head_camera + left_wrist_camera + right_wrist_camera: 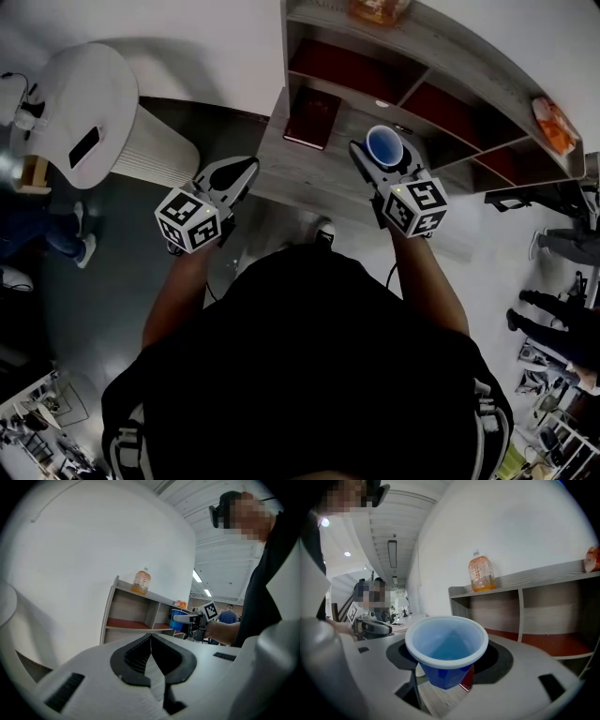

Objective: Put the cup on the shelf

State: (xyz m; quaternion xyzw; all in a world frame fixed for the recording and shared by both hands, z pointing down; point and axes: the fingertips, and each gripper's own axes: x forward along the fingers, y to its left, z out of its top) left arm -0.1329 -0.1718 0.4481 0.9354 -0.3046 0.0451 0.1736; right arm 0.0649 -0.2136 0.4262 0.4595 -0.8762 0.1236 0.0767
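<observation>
My right gripper (382,156) is shut on a blue cup (384,144) with a pale rim. It holds the cup upright just above the wide lower ledge of the grey wooden shelf unit (441,66). In the right gripper view the cup (446,646) sits between the dark pads (401,654), and the shelf's red-floored compartments (553,644) lie beyond it. My left gripper (246,174) hangs left of the ledge with its jaws together and nothing in them. In the left gripper view its tips (151,639) meet, and the cup (177,619) shows far off.
A dark red book (312,117) lies on the ledge left of the cup. An orange drink bottle (481,573) and an orange packet (555,122) stand on the shelf top. A white round table (89,94) with a phone (84,147) stands at the left. People stand at the right.
</observation>
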